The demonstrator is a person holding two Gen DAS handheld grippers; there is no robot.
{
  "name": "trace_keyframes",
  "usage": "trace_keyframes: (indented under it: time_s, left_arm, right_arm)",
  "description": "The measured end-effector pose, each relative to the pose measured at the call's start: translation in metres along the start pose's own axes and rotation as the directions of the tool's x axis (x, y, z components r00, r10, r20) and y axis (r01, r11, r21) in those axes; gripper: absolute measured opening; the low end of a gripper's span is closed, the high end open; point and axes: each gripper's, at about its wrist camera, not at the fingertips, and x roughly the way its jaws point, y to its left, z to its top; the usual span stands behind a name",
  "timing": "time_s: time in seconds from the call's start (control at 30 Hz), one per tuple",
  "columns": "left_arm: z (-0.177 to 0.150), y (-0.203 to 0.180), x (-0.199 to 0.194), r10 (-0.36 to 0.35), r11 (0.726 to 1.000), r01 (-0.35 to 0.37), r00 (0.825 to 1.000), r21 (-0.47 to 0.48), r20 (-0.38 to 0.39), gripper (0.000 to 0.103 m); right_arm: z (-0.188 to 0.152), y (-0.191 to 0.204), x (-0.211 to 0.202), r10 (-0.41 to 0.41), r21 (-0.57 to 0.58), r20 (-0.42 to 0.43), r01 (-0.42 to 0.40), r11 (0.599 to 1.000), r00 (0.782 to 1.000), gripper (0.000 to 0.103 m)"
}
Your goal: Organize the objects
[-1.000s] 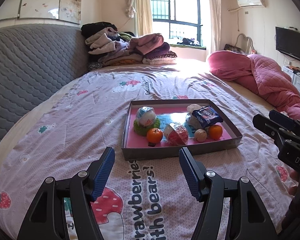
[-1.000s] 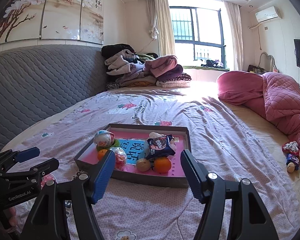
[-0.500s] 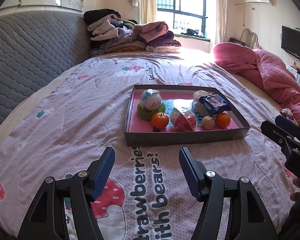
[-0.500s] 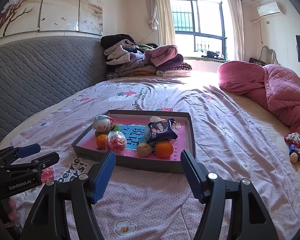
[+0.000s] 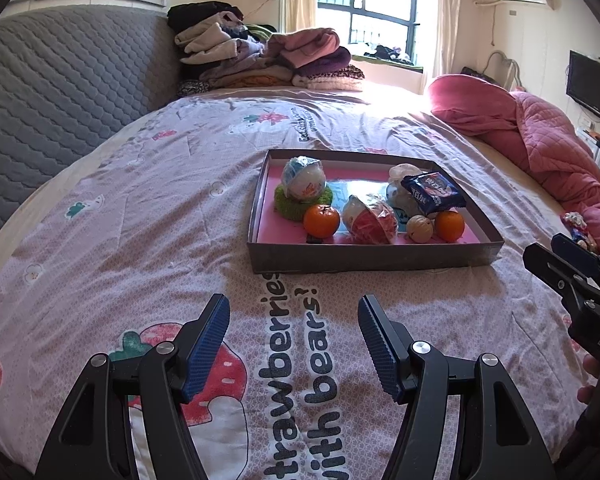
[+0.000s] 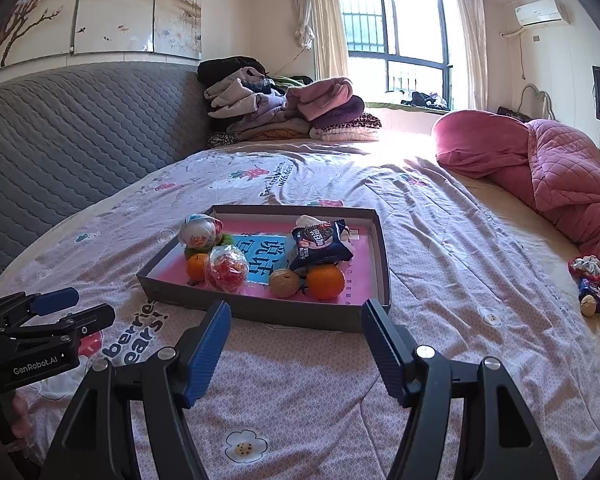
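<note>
A shallow grey box tray [image 5: 372, 258] [image 6: 260, 312] with a pink floor lies on the bed. In it sit two oranges [image 5: 321, 221] [image 6: 326, 281], a walnut [image 5: 419, 229] [image 6: 284, 282], a red wrapped ball [image 5: 370, 220] [image 6: 226, 268], a white and blue wrapped ball [image 5: 303, 178] on a green ring [image 5: 288, 208], and a dark blue snack packet [image 5: 432, 192] [image 6: 320, 244]. My left gripper [image 5: 294, 320] hovers open over the bedspread in front of the tray. My right gripper [image 6: 296, 322] is open too, just short of the tray's near wall, empty.
The bed wears a pink strawberry-print cover [image 5: 140, 240]. A grey quilted headboard [image 5: 60, 88] runs on the left, folded clothes [image 5: 268, 60] pile at the far end, a pink quilt [image 5: 540, 140] lies right. Small toys [image 6: 590, 284] sit by the right edge.
The left view has dipped and come closer to the tray. In the right view the tray has slid lower and nearer. Both grippers stay open.
</note>
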Motion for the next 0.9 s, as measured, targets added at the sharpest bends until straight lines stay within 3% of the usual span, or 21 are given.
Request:
trace_keyframes:
  time_s: [0.7,0.9]
  left_arm:
    - [-0.009,-0.003,0.019,0.000,1.000,0.001,0.996,0.012,-0.093,0.068]
    - [-0.012,-0.002,0.023,0.004,1.000,-0.003,0.996,0.012,-0.090,0.068]
  right_arm:
    - [-0.020,-0.006,0.024,-0.020,0.030,-0.104,0.023,0.999,0.994,0.067]
    - [-0.028,-0.003,0.027,-0.039,0.003,-0.098,0.040,0.999,0.994,0.067]
